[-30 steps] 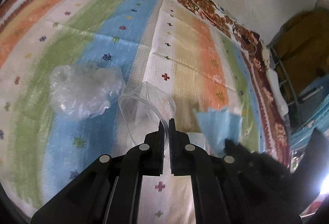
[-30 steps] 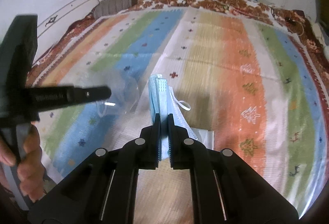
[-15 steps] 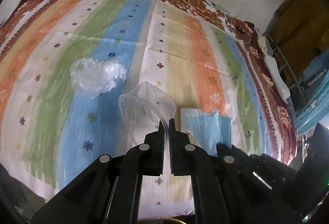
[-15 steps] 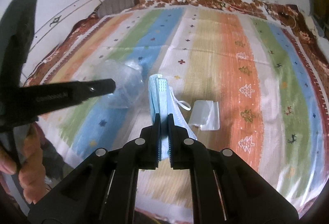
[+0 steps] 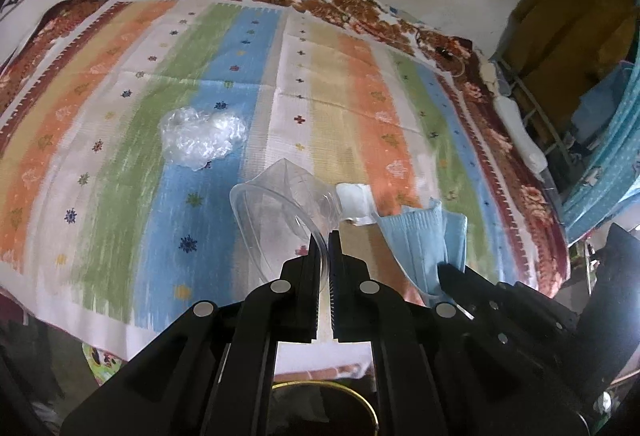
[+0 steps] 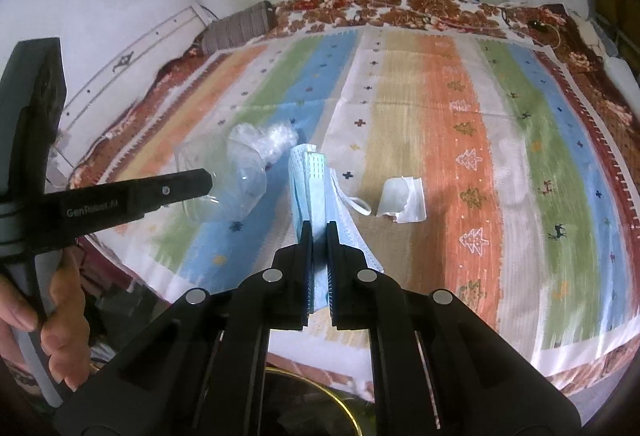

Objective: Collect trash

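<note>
Above striped rug (image 5: 120,140) | L gripper (image 5: 324,236) clamps clear cup (image 5: 276,212), empty | R gripper (image 6: 319,226) clamps blue mask (image 6: 310,188)

Only legible text: "GenRobot.AI", pale lettering printed along side of left gripper (image 6: 200,180) finger, seen left of right gripper (image 6: 319,232) in right wrist view. No other readable text, label, number or sign in either view.

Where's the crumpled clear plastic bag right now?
The crumpled clear plastic bag lies on the striped bedspread, on its blue and green stripes, left of centre in the left wrist view, beyond the held clear cup.
</note>
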{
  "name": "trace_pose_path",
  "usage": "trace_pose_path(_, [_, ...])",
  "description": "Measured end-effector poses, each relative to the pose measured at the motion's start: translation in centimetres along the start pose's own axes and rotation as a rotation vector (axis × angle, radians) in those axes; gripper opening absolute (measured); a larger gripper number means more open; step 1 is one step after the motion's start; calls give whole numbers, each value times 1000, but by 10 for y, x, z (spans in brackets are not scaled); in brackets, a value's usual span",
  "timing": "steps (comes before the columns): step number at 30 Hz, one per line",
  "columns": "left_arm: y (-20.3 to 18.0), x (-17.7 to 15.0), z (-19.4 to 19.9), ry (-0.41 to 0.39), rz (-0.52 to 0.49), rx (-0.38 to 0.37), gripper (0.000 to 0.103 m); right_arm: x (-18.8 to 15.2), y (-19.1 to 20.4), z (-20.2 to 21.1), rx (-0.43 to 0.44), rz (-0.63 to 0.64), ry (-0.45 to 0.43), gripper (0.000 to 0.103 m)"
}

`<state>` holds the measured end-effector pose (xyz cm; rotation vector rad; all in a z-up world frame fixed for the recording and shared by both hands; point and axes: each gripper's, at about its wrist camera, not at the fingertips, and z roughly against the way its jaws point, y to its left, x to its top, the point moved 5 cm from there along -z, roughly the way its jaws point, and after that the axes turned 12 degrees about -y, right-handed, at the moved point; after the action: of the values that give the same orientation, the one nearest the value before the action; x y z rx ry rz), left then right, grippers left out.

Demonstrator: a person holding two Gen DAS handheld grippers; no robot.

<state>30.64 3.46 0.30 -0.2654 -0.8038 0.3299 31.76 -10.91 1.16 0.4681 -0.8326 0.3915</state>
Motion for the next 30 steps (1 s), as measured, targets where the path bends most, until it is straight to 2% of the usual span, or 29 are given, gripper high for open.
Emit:
trace_pose_path(9, [-5,-18,30,-1,6,-42,3,-16,2,33,-5,-12,5,6])
trace_pose_path(21, [-11,-34,80,-50,22,-135,3,-42,15,72,12,-16,-32,6])
trace_pose_path(25, [-20,-45,98,-80,-8,-171,3,-52,14,84,-34,-23,-59,6])
trace_pose_path(30, [-22,-73,112,-108,-67,-191,3,-64,22,95,-8,-24,-71,6])
